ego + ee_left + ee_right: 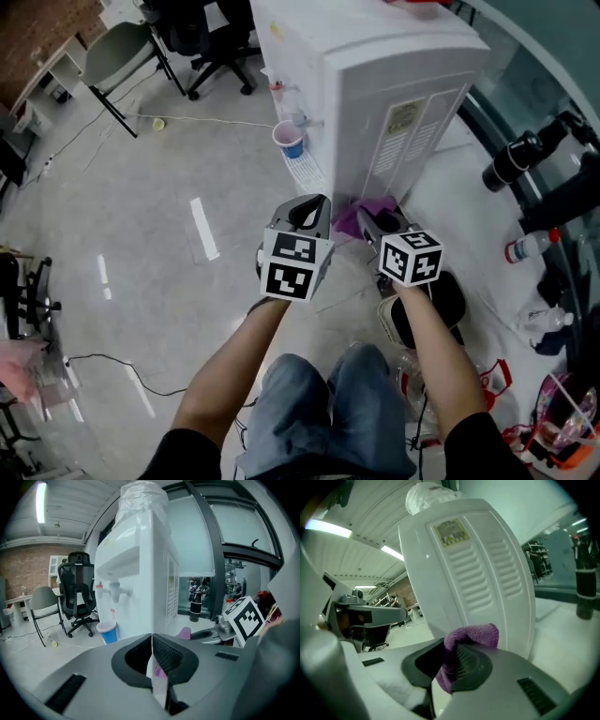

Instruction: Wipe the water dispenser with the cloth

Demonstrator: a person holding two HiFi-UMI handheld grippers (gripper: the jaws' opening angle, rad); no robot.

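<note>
The right gripper [449, 660] has its fingers clamped on a purple terry cloth [474, 634]. A fold is trapped between the pads, and a soft wad bulges out over the fingertips. The left gripper [151, 641] has its fingers pressed together at the tips. A pale lilac sliver shows in the slot behind them, and I cannot tell whether that is a corner of the cloth. In the head view the cloth sits between the two sets of fingertips, low down.

Just past the right fingertips rises the white vented side panel of the water dispenser [478, 573]. It is near the wad, but contact is unclear. Ahead and left of the left fingertips is the dispenser's front face, with the taps [115, 590] and a blue cup [108, 632] below them. Farther off stands a black office chair [77, 592].

The cloth looks light, limp and slightly grippy, so it should drape and bunch rather than hold a shape. A deep pinch on a folded thickness, as the right fingers have, with a pad left free beyond the tips, seems the best hold. The dispenser's plastic looks smooth and stiff, and its louvres may snag loose edges.
</note>
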